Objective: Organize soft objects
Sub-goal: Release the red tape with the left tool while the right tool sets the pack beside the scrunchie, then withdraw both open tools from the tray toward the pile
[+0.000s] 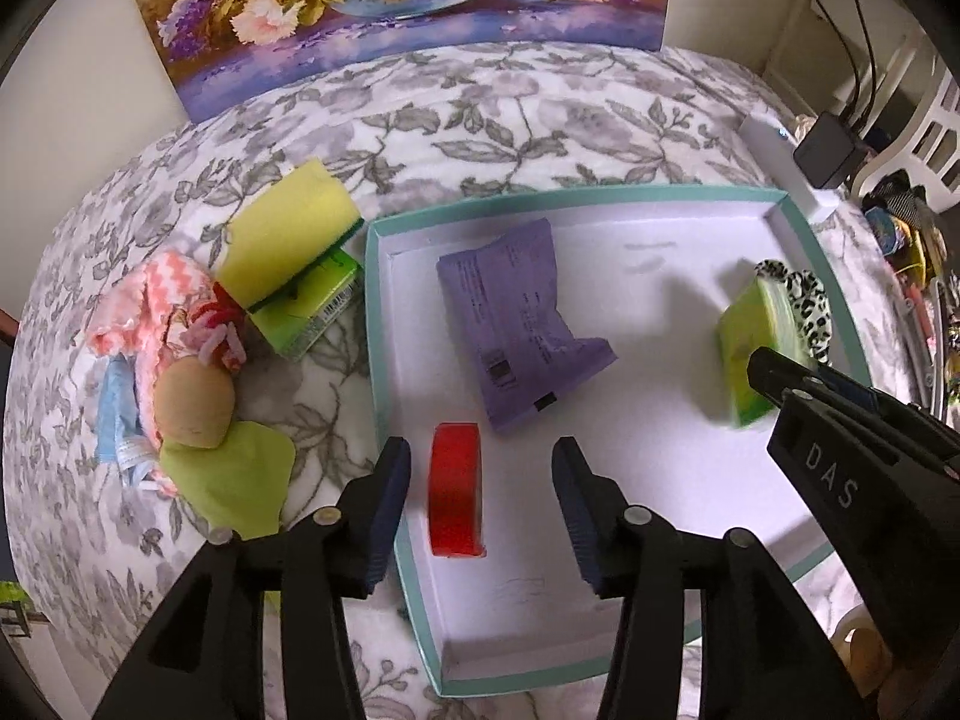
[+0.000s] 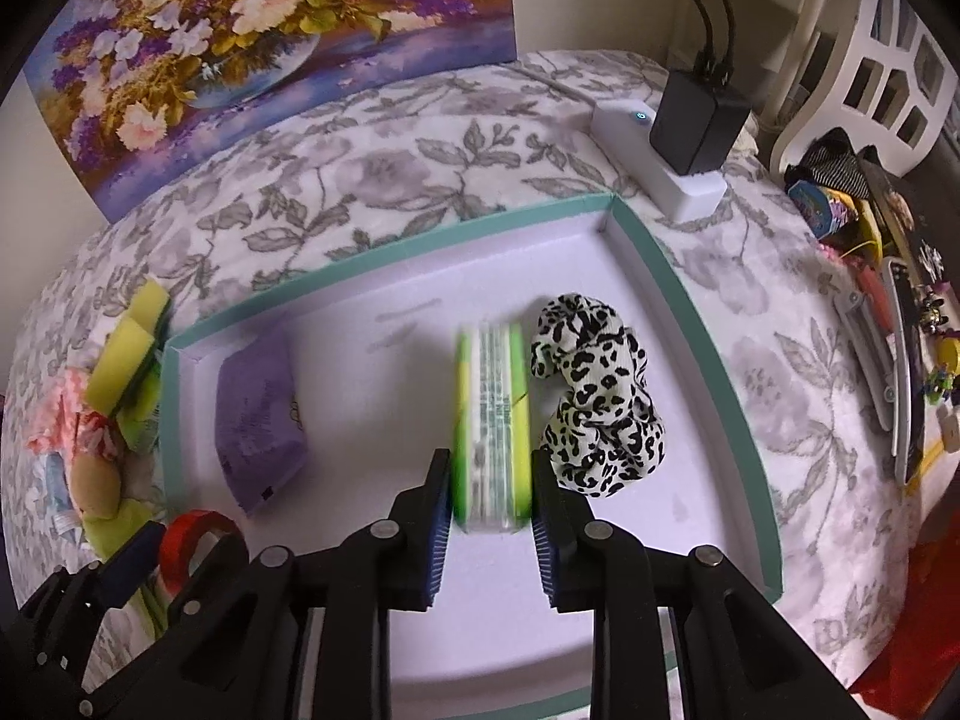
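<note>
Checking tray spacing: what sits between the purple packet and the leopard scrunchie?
The green tissue pack stands on edge there, between the purple plastic packet and the leopard-print fabric scrunchie, gripped by the right tool. Right wrist view.

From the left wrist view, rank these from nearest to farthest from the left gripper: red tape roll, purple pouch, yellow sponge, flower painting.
From the left gripper:
1. Red tape roll, standing on edge between the open fingers, inside the teal-rimmed tray.
2. Purple plastic pouch, just ahead in the tray.
3. Yellow sponge, outside the tray, ahead left.
4. Flower painting, against the back wall.
</note>
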Tool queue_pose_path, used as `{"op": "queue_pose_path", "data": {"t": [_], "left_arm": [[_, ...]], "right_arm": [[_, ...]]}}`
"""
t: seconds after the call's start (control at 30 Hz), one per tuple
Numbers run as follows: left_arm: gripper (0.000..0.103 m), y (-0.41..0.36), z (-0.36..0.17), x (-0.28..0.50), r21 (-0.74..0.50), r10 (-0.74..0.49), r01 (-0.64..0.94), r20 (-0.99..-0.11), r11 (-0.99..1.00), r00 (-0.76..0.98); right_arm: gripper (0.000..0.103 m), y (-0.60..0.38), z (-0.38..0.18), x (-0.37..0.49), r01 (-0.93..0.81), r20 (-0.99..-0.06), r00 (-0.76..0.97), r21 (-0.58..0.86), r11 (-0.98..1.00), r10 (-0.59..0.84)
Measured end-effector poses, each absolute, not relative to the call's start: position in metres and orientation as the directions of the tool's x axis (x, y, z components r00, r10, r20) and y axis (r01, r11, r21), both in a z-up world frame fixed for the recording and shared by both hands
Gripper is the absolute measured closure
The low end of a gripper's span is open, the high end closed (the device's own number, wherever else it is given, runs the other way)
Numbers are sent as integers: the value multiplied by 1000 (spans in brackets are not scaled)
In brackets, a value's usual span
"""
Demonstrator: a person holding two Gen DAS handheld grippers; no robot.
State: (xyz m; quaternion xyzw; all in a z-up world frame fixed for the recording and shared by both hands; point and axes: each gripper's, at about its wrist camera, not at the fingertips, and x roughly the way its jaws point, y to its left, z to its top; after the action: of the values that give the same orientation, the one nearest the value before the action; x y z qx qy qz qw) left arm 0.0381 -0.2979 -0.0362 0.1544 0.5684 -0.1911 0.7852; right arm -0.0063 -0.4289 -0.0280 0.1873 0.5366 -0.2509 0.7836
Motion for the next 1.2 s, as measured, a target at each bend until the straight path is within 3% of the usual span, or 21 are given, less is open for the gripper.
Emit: {"op": "queue_pose_path", "data": {"t": [0.2, 0.73, 0.8, 0.83, 0.87, 0.93, 1.2], "left_arm": [[45, -288, -27, 43, -8, -145, 446, -951, 895, 275], [45, -246, -18, 66, -70, -151, 290, -951, 955, 268], [39, -242, -18, 69, -72, -149, 277, -952, 958, 269], [29, -242, -19, 70, -69, -145, 273, -952, 960, 269], [25, -240, -20, 71, -62, -135, 267, -954, 962, 267], [25, -239, -24, 73, -46, -116, 258, -957, 965, 265], [19, -231, -33, 80, 25, -40, 228, -960, 973, 277]], "right_arm": [[69, -426, -16, -6, 588, -926, 320, 27, 809, -202], [69, -419, -12, -5, 566, -923, 331, 30, 824, -194], [68, -418, -14, -3, 557, -925, 330, 29, 830, -189], [61, -416, -15, -2, 553, -927, 327, 30, 832, -184], [51, -416, -17, -1, 549, -929, 325, 32, 835, -178], [43, -414, -20, 0, 542, -932, 320, 34, 840, -169], [26, -408, -31, 4, 522, -941, 294, 12, 853, -167]]}}
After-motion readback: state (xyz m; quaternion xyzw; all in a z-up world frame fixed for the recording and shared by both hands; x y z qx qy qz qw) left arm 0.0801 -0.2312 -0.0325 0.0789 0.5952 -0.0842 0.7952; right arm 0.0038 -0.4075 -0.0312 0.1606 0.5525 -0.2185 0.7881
